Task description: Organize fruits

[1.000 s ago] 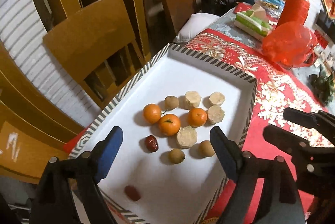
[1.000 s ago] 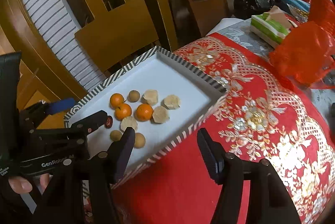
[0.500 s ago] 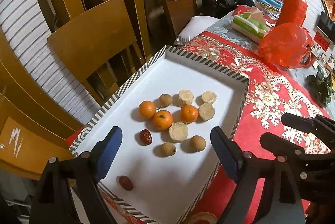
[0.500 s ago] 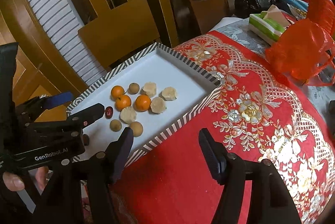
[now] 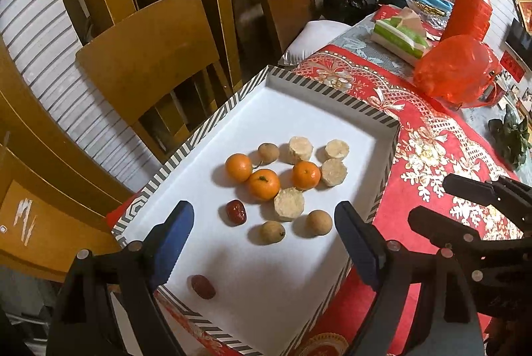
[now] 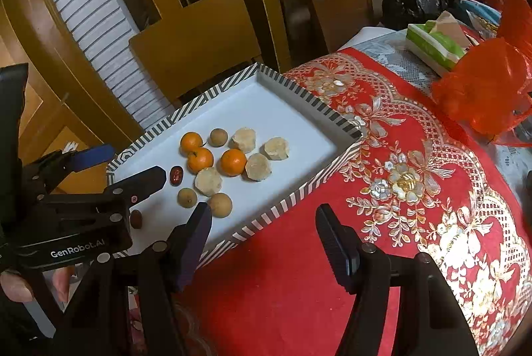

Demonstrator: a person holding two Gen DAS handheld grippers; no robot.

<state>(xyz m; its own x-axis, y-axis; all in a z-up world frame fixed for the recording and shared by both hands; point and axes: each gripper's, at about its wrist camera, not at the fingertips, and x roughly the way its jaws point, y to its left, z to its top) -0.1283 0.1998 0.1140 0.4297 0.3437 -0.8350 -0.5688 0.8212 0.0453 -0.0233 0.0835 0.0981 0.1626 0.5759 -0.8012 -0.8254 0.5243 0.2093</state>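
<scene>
A white tray (image 5: 309, 109) with a black-and-white striped rim sits at the corner of the surface (image 6: 382, 156), on a red cloth patterned in gold and white. The fruit lies loose near the tray's middle: three oranges (image 5: 263, 184), three small brown round fruits (image 5: 272, 232) and four pale cut rounds (image 5: 289, 204) bunched close together, some touching. One red date (image 5: 236, 212) lies just beside the group; a second red date (image 5: 203, 286) lies apart, near the tray's near edge.

The left gripper (image 5: 264, 244) hangs over the tray's near end, released, its blue-padded jaws spread wide with nothing between them. The right gripper (image 6: 262, 243) hangs over the tray's side rim and the red cloth, also released and empty.

A green-and-white tissue pack (image 5: 399, 38) and a red plastic bag (image 5: 455, 71) sit toward the far edge of the surface. A wooden chair (image 5: 149, 43) stands beside the tray.
</scene>
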